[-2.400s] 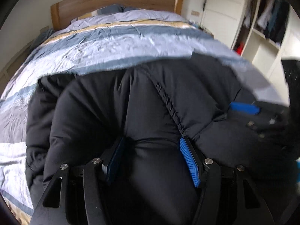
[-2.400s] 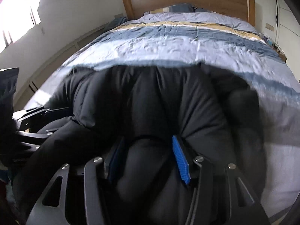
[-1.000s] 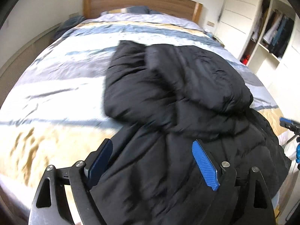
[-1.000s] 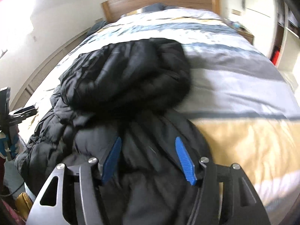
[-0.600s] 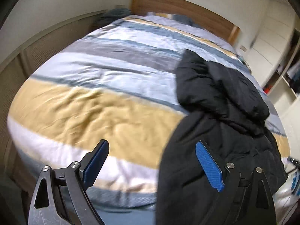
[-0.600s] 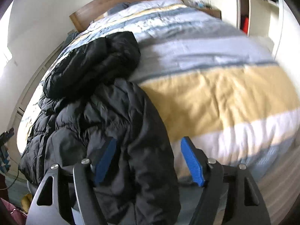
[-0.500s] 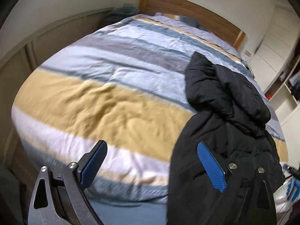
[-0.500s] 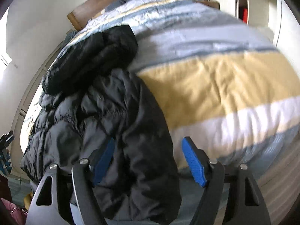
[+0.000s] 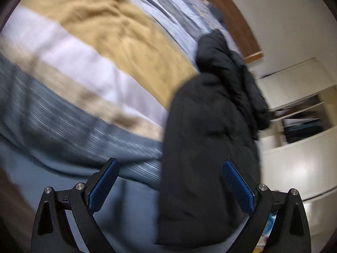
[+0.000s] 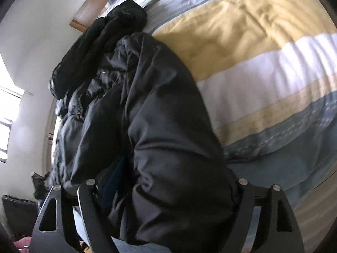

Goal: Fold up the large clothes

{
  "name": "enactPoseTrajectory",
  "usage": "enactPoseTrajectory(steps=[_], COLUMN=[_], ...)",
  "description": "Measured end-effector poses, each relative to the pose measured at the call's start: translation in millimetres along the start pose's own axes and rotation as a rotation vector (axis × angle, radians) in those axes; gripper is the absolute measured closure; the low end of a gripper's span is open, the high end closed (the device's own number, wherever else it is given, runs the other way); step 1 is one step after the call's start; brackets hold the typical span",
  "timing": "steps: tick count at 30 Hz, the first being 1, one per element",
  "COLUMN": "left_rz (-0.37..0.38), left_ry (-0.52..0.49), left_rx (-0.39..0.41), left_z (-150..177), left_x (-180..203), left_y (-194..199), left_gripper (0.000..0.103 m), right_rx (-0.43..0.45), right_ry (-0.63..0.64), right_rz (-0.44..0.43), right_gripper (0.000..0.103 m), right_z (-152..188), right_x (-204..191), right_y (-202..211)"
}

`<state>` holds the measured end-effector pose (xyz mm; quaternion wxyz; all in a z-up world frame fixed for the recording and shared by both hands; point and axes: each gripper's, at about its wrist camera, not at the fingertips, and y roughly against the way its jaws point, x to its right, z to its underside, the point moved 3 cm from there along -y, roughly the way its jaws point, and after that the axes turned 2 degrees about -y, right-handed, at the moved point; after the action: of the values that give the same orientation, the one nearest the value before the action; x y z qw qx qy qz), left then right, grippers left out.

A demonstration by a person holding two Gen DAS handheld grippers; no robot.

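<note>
Here, the puffy black coat (image 9: 212,130) lies on the striped duvet (image 9: 88,48), its quilted hem drooping over the bed's foot. The left gripper (image 9: 170,181) gapes wide, pressing nothing. The right gripper (image 10: 166,191), jaws just widening, straddles a smooth, bulging fold; contact unclear.

bed (image 9: 88,48): yellow, white, grey-blue striped duvet, fills near view
headboard (image 9: 242,33): wood, far end
walls (image 9: 290,21): plain white
shelves (image 9: 303,122): open, white, right
window (image 10: 6,113): bright daylight, left
</note>
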<state>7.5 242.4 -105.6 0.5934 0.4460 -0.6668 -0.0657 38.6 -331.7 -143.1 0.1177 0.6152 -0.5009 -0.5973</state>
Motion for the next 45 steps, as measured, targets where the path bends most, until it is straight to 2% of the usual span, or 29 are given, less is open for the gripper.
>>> enactPoseTrajectory(steps=[3,9,13,15,17,18,19,21,23,25,30,35,38,42,45], left_rz=[0.058,0.039,0.037,0.029,0.014,0.008,0.004,0.002,0.011,0.025,0.081,0.219,0.333,0.459,0.481], left_ry=[0.010,-0.074,-0.097,-0.113,-0.135,-0.145,-0.156,-0.184,-0.209,-0.223,-0.258,-0.251,-0.193,-0.073,-0.020], left_rx=[-0.042,-0.110,-0.124,-0.136,-0.154,-0.160,-0.166,-0.173,-0.170,-0.156,-0.090,-0.030,0.023,0.105,0.159], left_z=[13.0,31.7,33.3,35.0,37.4,38.5,39.4,40.1,38.2,34.8,7.7,-33.5,-67.8,-119.5,-159.7], left_x=[10.0,39.2,52.4,59.9,66.9,69.7,72.4,83.9,97.5,109.4,155.5,190.9,201.6,196.1,201.9], left_y=[-15.8,-36.2,-38.7,-41.1,-43.9,-44.6,-44.4,-44.2,-42.6,-36.2,-16.8,1.5,7.3,8.1,-4.8], left_gripper=[0.006,0.008,0.026,0.034,0.044,0.047,0.055,0.067,0.083,0.088,0.091,0.091,0.091,0.091,0.091], right_rx=[-0.007,-0.018,-0.004,-0.001,0.004,0.008,0.015,0.027,0.035,0.054,0.160,0.261,0.333,0.425,0.484], right_ry=[-0.021,-0.029,0.005,0.019,0.028,0.036,0.053,0.089,0.124,0.161,0.210,0.229,0.198,0.124,0.085], right_rz=[-0.037,-0.100,-0.124,-0.143,-0.176,-0.187,-0.192,-0.197,-0.200,-0.209,-0.271,-0.341,-0.418,-0.520,-0.532], right_gripper=[0.025,0.025,0.027,0.035,0.060,0.065,0.072,0.079,0.085,0.087,0.089,0.089,0.089,0.089,0.089], right_z=[6.2,17.0,23.8,28.2,30.4,30.4,31.0,32.3,30.6,26.3,2.0,-28.8,-56.4,-101.3,-139.7], right_x=[0.7,1.3,0.4,2.8,1.4,1.1,-2.0,-10.5,-21.1,-34.6,-69.9,-94.2,-106.6,-113.8,-123.3], right_y=[-1.3,-1.0,4.1,7.5,9.3,12.3,14.3,19.0,23.6,29.5,59.0,86.5,100.3,109.2,111.2])
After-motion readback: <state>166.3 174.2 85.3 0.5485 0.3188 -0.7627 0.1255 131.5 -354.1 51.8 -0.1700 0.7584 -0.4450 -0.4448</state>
